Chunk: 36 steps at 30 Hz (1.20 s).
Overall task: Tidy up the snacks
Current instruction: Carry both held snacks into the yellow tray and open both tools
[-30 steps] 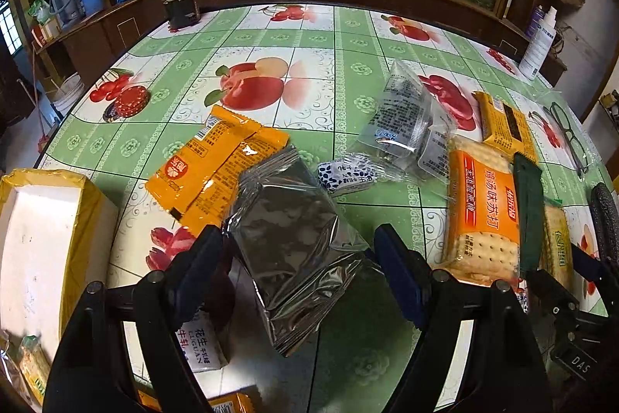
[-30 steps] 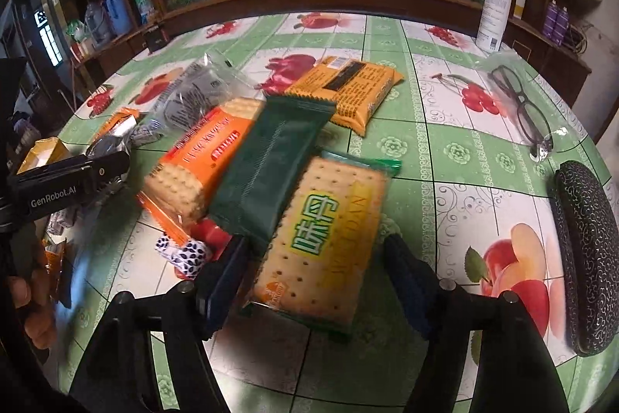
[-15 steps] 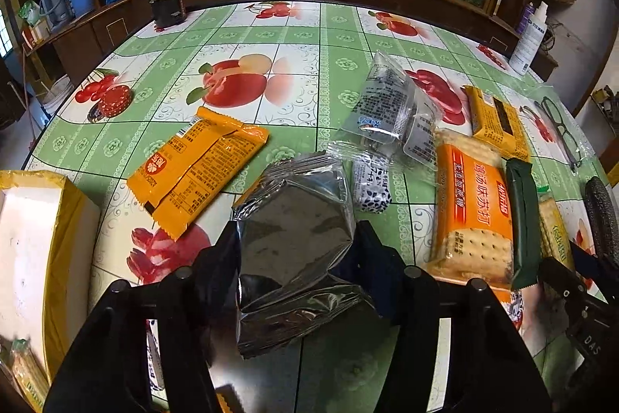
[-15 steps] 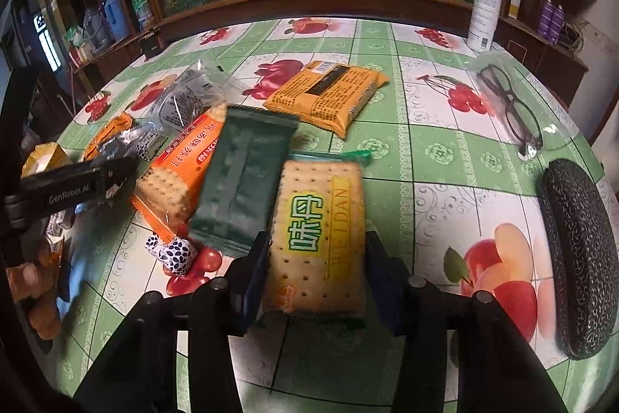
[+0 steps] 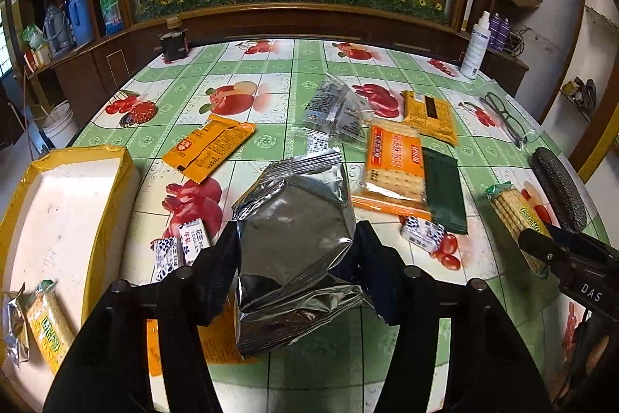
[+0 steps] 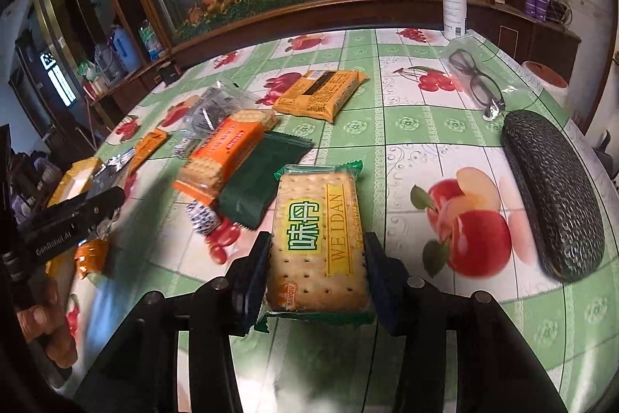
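1. Between the left gripper's [image 5: 294,258] fingers sits a silver foil packet [image 5: 296,242], pinched at both sides; it is crinkled, shiny and unprinted on the face that shows, with crimped seams at each end.
2. Its long axis runs away from the camera, the far seam tilted slightly right, and it is held above the fruit-print table [image 5: 267,95].
3. Left of that table's edge stands a yellow-rimmed white box [image 5: 65,204], with a biscuit pack [image 5: 48,324] lying in its near end.
4. The right gripper [image 6: 317,266] clamps a cracker pack [image 6: 317,246] by its long edges: clear wrap with green crimped ends, pale dotted crackers, a green-and-yellow label.
5. Its long axis points straight ahead, label reading sideways, and it hangs over the table's near part.
6. Farther along the table lie an orange cracker pack [image 6: 226,151], a dark green packet [image 6: 263,180] and a black glasses case [image 6: 553,192].
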Each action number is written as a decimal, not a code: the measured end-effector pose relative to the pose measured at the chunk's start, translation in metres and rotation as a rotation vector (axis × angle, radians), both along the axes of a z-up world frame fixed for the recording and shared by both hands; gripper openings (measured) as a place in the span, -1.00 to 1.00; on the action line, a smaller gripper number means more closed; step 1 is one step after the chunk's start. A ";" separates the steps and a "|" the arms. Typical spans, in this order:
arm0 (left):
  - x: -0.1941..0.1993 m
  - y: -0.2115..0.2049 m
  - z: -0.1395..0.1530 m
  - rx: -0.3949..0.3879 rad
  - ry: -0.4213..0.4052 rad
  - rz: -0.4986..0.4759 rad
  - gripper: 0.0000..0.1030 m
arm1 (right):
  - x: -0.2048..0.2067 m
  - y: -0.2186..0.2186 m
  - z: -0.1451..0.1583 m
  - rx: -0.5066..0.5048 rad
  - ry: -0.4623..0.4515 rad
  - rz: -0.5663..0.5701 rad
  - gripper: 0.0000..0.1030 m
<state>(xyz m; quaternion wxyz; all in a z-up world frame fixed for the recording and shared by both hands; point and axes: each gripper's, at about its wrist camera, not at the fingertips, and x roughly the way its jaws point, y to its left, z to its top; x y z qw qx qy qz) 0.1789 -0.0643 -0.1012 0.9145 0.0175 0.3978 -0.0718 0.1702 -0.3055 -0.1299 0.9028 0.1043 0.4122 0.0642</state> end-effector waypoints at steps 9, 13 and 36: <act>-0.046 0.008 0.022 -0.013 -0.047 0.003 0.13 | -0.039 0.023 0.034 0.016 -0.081 0.059 -0.07; -0.062 0.022 0.033 -0.009 -0.078 0.034 0.13 | -0.053 0.038 0.051 0.034 -0.126 0.093 -0.07; -0.116 0.124 0.055 -0.012 -0.202 0.249 0.13 | -0.086 0.153 0.105 -0.054 -0.297 0.302 -0.07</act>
